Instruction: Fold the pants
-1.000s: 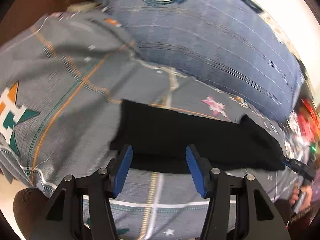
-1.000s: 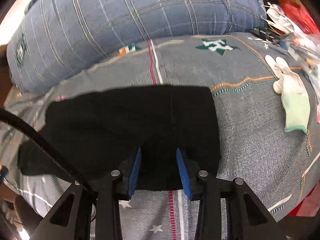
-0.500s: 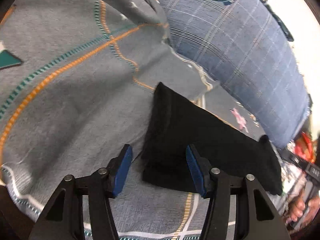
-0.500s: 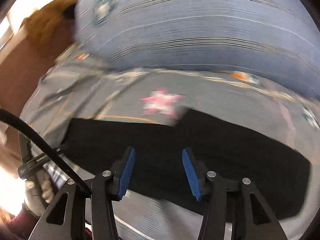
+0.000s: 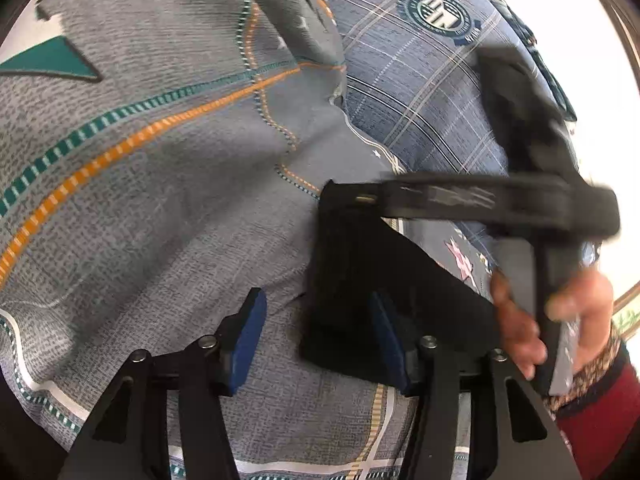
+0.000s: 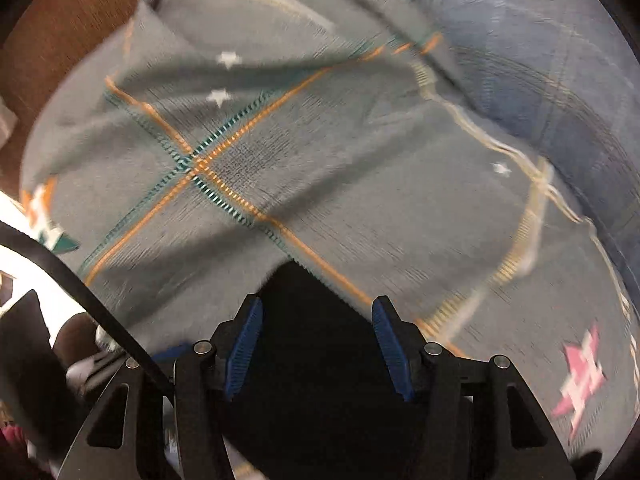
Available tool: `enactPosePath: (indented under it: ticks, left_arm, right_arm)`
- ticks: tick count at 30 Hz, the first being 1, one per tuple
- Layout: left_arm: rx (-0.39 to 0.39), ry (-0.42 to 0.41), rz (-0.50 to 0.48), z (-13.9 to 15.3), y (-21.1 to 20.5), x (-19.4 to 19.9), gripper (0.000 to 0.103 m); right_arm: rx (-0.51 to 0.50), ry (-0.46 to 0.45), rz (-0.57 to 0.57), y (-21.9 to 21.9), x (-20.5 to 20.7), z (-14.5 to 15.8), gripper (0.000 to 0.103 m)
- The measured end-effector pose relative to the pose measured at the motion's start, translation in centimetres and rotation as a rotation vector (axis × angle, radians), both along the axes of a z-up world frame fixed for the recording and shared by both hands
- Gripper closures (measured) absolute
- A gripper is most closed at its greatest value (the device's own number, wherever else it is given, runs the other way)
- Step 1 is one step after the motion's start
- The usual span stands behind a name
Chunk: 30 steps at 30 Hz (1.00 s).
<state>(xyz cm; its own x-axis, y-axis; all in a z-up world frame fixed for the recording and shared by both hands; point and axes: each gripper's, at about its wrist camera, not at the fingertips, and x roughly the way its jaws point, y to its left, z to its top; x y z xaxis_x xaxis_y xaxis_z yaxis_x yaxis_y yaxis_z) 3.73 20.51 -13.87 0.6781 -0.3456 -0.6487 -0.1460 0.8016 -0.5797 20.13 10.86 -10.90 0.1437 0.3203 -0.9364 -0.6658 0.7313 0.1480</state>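
Observation:
The black pants point(image 5: 360, 280) lie folded in a long strip on the grey patterned bedspread point(image 5: 160, 200). My left gripper point(image 5: 316, 340) is open, low over the strip's near left corner; its right blue pad sits over the cloth, its left pad over bare bedspread. The right gripper's black body point(image 5: 500, 200), held by a hand point(image 5: 520, 320), reaches over the pants' far corner in the left wrist view. In the right wrist view my right gripper point(image 6: 316, 344) is open with the pants' end corner point(image 6: 312, 312) between its blue pads. That view is blurred.
A blue plaid pillow point(image 5: 440, 80) lies along the far side of the bed; it also shows in the right wrist view point(image 6: 560, 60). Brown wood point(image 6: 60, 20) borders the bed at the upper left. A black cable point(image 6: 80, 284) crosses the lower left.
The right gripper has swung left along the pants to their end corner and now shows in the left wrist view. The left gripper has shifted slightly left, closer to the corner.

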Motion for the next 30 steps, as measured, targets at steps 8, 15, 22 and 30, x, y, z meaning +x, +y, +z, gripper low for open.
enactPosePath:
  ticks: [8, 15, 22, 30]
  left_arm:
    - [-0.008, 0.022, -0.072, -0.4, -1.5, 0.2, 0.093]
    - [-0.169, 0.003, -0.085, -0.1, -0.4, -0.3, 0.093]
    - [-0.152, -0.059, -0.155, 3.8, -3.5, -0.2, 0.093]
    - [-0.112, -0.057, -0.323, 6.4, -11.9, 3.6, 0.093]
  right_arm:
    - [-0.175, -0.076, 0.108, 3.7, -2.7, -1.6, 0.08]
    - [-0.116, -0.086, 0.04, 1.9, -4.1, 1.4, 0.088]
    - [0.029, -0.122, -0.066, -3.2, -4.7, 5.8, 0.088]
    - [0.128, -0.146, -0.259, -13.5, -3.8, 7.3, 0.088]
